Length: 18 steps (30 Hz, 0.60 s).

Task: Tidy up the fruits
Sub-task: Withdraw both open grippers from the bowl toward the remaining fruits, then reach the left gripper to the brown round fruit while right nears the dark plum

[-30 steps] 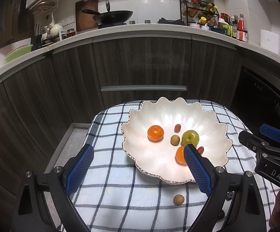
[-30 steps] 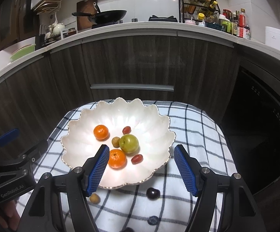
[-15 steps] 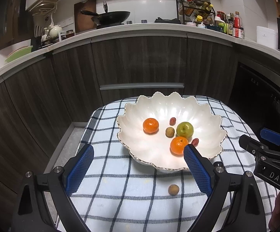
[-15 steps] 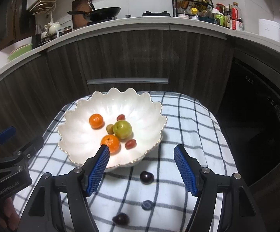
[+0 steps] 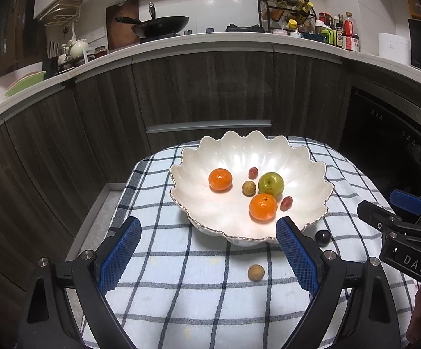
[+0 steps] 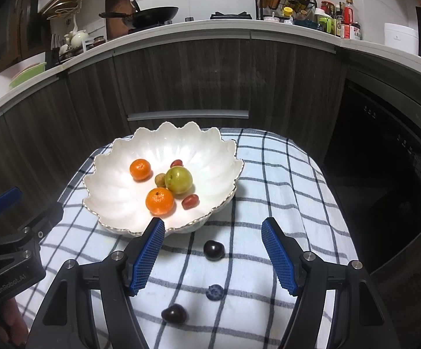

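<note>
Lying on the checked cloth [image 6: 283,174] just ahead of the right gripper [image 6: 213,232]'s wide, empty fingers [image 6: 277,250], a dark cherry [image 6: 214,250].

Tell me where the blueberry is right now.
In the right wrist view the blueberry lies on the checked cloth outside the white bowl, between two dark cherries: one nearer the bowl, one nearer the camera.
</note>
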Each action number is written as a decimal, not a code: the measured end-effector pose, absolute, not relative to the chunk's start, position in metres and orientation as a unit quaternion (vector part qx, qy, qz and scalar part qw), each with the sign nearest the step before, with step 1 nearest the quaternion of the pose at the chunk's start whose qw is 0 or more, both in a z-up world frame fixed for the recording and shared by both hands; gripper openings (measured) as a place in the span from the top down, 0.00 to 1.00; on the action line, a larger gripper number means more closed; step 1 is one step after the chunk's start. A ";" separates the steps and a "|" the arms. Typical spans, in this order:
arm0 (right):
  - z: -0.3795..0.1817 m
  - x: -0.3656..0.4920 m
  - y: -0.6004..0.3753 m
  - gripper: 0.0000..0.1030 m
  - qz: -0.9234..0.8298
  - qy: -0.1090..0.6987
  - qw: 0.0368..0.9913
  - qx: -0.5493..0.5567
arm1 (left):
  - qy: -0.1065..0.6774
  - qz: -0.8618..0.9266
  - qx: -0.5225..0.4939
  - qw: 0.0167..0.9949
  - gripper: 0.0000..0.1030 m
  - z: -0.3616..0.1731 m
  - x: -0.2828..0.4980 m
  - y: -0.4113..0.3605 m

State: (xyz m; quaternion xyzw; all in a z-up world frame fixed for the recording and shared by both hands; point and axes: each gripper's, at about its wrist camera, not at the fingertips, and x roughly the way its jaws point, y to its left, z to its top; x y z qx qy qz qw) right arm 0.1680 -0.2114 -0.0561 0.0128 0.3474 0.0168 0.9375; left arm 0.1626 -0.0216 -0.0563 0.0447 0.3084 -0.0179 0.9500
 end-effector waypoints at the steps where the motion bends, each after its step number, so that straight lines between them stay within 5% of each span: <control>1: -0.057 0.167 -0.212 0.32 0.017 0.348 0.937 0.013 | 0.309 -0.019 0.046 0.950 0.08 -0.058 0.162 -0.022; 18: -0.074 0.157 -0.211 0.32 0.013 0.357 0.934 -0.004 | 0.323 -0.047 0.046 0.944 0.09 -0.081 0.153 -0.027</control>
